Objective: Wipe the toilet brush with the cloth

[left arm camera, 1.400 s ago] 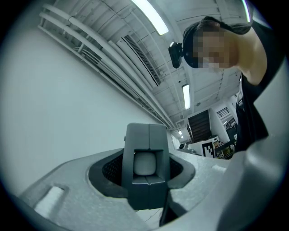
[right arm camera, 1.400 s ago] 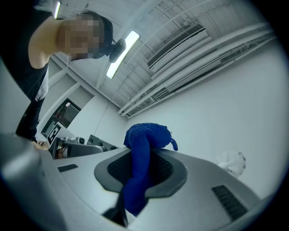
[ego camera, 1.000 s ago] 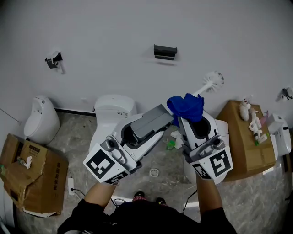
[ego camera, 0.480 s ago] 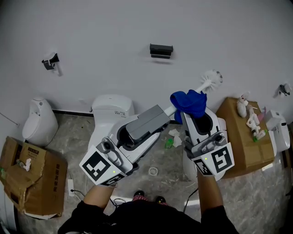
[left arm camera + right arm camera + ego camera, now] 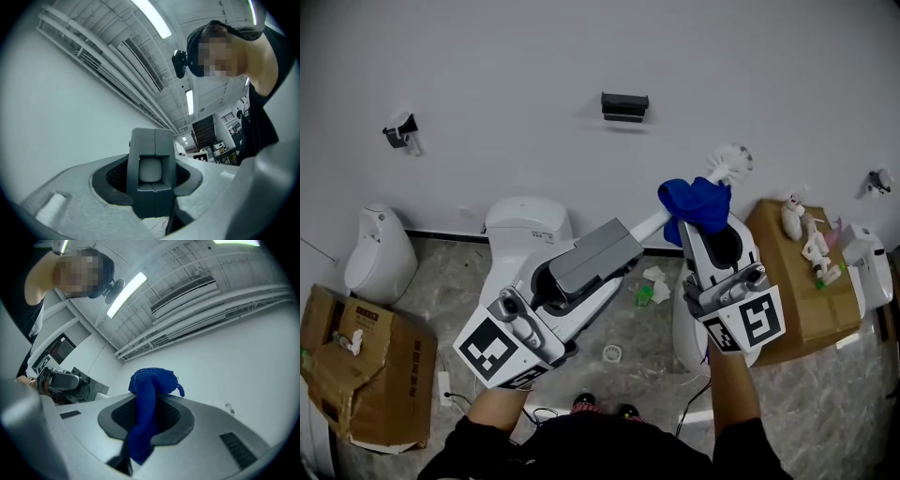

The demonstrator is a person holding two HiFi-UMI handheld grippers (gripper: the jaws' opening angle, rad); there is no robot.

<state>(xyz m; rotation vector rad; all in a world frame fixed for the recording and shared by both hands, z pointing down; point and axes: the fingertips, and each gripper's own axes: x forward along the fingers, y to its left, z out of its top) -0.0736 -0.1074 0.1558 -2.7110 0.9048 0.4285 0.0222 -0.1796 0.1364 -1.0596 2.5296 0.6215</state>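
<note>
While you hold both grippers up in front of the wall (image 5: 487, 75), your left gripper (image 5: 622, 247) is clamped on the brush (image 5: 730, 165). In the left gripper view, the grey jaws of the left gripper (image 5: 151, 171) sit closed together round the white end of the brush (image 5: 151, 168), with no gap either side. From the head view, the white shaft runs out of those jaws, up and to the right, and ends in the round bristle head against the wall.

Your right gripper (image 5: 703, 234) is shut on the cloth (image 5: 697, 202). In the right gripper view, the blue cloth (image 5: 151, 385) is pinched between the jaws of the right gripper (image 5: 144, 420). A bunch of it puffs out beyond the tips and a tail hangs back down toward the camera. In the head view that blue bunch sits right over the shaft, just below the bristle head, and hides that stretch of it. Whether the cloth wraps round the shaft or only lies against it, I can't tell. The bristle head itself stands clear above the cloth.

The two grippers angle toward each other, the left from lower left, the right from below, both tilted upward. Below them stands the toilet (image 5: 530, 220), with a brown box (image 5: 356, 366) on the floor at far left and another box (image 5: 787, 281) at right with small items on top.
</note>
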